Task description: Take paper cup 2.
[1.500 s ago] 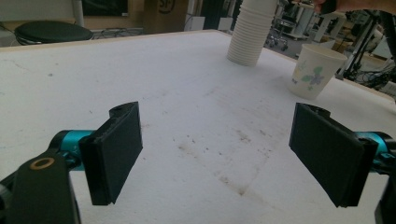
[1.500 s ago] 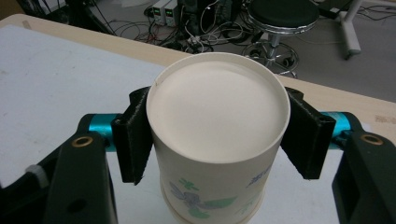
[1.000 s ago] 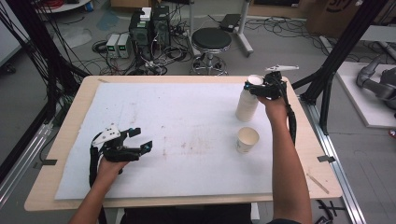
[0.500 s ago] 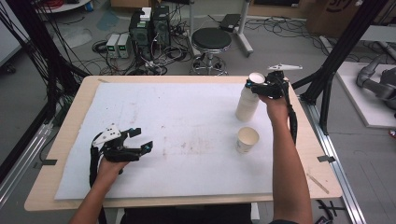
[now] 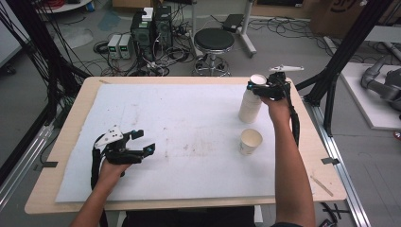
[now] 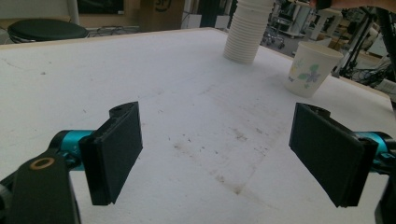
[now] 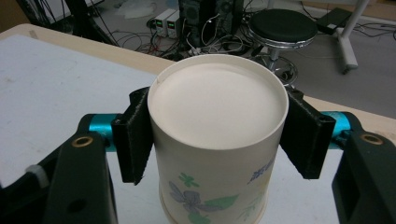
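A tall stack of upturned white paper cups point(image 5: 248, 108) stands at the far right of the white mat point(image 5: 189, 118). My right gripper point(image 5: 261, 85) is at its top, with both pads pressed on the sides of the top cup point(image 7: 217, 107), which has a floral print and its base facing up. A single floral cup point(image 5: 250, 141) stands mouth-up just in front of the stack. My left gripper point(image 5: 144, 142) rests low at the front left, jaws wide apart with nothing between them. From the left gripper view, the stack point(image 6: 246, 32) and the single cup point(image 6: 312, 69) stand far off.
The mat covers most of a wooden table point(image 5: 71, 189). A round stool point(image 5: 214, 40), computer boxes and loose cables lie on the floor beyond the far edge. Black frame posts stand at both sides.
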The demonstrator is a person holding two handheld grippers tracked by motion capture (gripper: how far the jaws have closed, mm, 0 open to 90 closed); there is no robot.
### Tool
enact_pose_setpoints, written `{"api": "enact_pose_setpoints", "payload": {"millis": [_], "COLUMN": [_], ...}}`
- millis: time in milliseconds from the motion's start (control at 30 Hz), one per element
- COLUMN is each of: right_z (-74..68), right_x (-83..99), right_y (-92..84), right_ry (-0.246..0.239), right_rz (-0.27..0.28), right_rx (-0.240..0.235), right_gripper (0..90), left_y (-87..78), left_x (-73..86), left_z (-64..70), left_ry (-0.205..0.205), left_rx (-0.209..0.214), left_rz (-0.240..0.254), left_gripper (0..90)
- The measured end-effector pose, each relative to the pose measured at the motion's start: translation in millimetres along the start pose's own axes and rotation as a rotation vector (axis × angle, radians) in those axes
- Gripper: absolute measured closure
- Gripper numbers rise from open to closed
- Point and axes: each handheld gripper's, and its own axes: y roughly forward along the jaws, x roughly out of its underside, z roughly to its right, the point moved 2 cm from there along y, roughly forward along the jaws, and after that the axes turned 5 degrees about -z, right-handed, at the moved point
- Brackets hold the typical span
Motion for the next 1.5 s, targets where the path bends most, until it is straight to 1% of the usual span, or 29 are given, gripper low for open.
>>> {"api": "enact_pose_setpoints", "payload": {"millis": [100, 200, 233, 333, 400, 533, 633, 667, 733, 833, 900, 933, 1000, 1133, 1200, 1333, 1400, 1467, 1500], "right_z": [0.5, -2.1, -2.5, -3.6, -4.5, -4.4, -4.3, -4.6, -3.9, -4.0, -4.5, -5.7, -8.2, -12.5, -13.3, -15.0, -15.0, -15.9, -16.3], "right_x": [0.0, -0.6, -0.9, -2.0, -2.4, -3.7, -4.7, -5.1, -7.4, -10.6, -13.4, -16.1, -19.5, -24.3, -25.3, -26.7, -27.7, -29.1, -29.9], "right_y": [0.4, 0.2, -0.1, -1.1, -1.1, -2.8, -4.8, -6.5, -11.3, -17.8, -22.4, -25.0, -29.4, -37.6, -42.9, -56.2, -62.7, -70.5, -75.9], "right_ry": [0.002, -0.023, -0.029, -0.028, -0.041, -0.020, -0.022, -0.014, -0.013, -0.011, -0.017, -0.020, -0.031, -0.055, -0.049, -0.048, -0.046, -0.041, -0.045], "right_rz": [0.006, 0.007, 0.014, 0.039, 0.041, 0.073, 0.073, 0.078, 0.097, 0.109, 0.123, 0.119, 0.137, 0.142, 0.150, 0.163, 0.168, 0.165, 0.174], "right_rx": [-0.002, 0.037, 0.037, 0.038, 0.048, 0.026, 0.032, 0.031, 0.031, 0.033, 0.028, 0.026, 0.022, 0.024, 0.017, 0.011, 0.008, 0.005, -0.003], "right_gripper": [33.7, 33.7, 33.8, 33.9, 34.0, 34.0, 34.0, 34.0, 34.0, 34.1, 34.1, 34.1, 34.3, 34.7, 34.9, 35.1, 35.3, 35.5, 35.5], "left_y": [0.0, 0.2, 0.4, 0.3, 0.2, 0.0, 0.2, 0.3, 0.4, 0.5, 0.7, 0.9, 0.9, 0.4, 0.1, 0.1, 0.0, -0.1, -0.1], "left_x": [0.0, 0.0, 0.0, 0.0, 0.0, -0.1, -0.1, 0.0, 0.0, -0.2, -0.1, -0.2, -0.3, -0.3, -0.4, -0.5, -0.6, -0.8, -0.9], "left_z": [0.0, 0.3, 0.4, 0.4, 0.4, 0.2, 0.3, 0.5, 0.6, 0.9, 1.2, 1.3, 1.6, 1.8, 2.0, 2.4, 2.6, 3.2, 3.6], "left_ry": [-0.001, 0.000, -0.002, -0.002, -0.002, 0.000, -0.001, -0.003, -0.002, -0.002, -0.002, -0.002, -0.004, -0.003, -0.004, -0.005, -0.012, -0.015, -0.016], "left_rx": [0.000, 0.002, 0.004, 0.004, 0.004, 0.002, 0.003, 0.004, 0.005, 0.007, 0.010, 0.011, 0.014, 0.016, 0.018, 0.018, 0.026, 0.029, 0.029], "left_rz": [0.001, 0.001, 0.001, 0.001, 0.001, 0.002, 0.003, 0.002, 0.002, 0.001, 0.002, 0.003, 0.005, 0.003, 0.003, 0.006, 0.014, 0.018, 0.020], "left_gripper": [17.1, 17.1, 17.1, 17.1, 17.1, 17.2, 17.1, 17.1, 17.1, 17.1, 17.2, 17.1, 17.1, 17.1, 17.1, 17.1, 17.1, 17.0, 17.1]}}
